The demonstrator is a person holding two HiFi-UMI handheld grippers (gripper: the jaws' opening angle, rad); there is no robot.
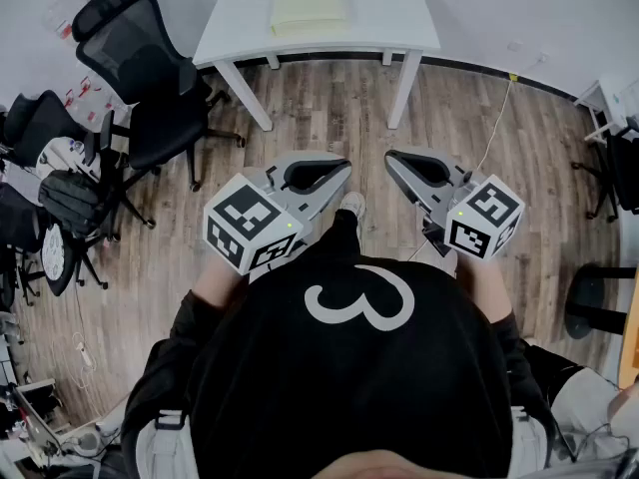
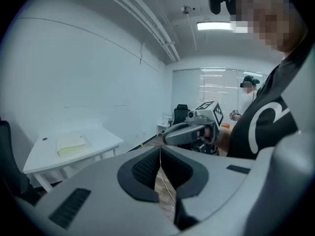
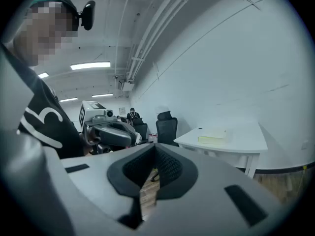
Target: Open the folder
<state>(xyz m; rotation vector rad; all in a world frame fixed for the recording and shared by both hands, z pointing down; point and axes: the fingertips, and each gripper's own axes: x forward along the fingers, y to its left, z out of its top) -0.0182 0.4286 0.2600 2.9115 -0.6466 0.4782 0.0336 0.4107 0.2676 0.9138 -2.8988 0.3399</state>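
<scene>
Closest to us is our own black shirt (image 1: 359, 367), and just in front of it we hold both tools low and close to our body. The left gripper (image 1: 334, 173) has its jaws pressed together with nothing between them. The right gripper (image 1: 399, 163) is the same, closed up tight and holding nothing. The two sit side by side, near each other but not touching. Past them is bare wooden floor (image 1: 329, 98), and off to the left of it stand some black chairs (image 1: 150, 78). Farther on is the white table (image 1: 399, 8) by the wall. The yellow folder (image 1: 310, 6) lies flat on top of it, near the middle. It looks closed to us, though it is small from here and we cannot see its edges well. So we think the job has not really begun: we are standing well apart from the folder, and neither tool touches it. Next we need to walk across the floor to the table. Then we need to open one tool's jaws, slip them over the edge of the top cover, pinch it and lift. The other tool may need to press down on the folder so it does not slide.
</scene>
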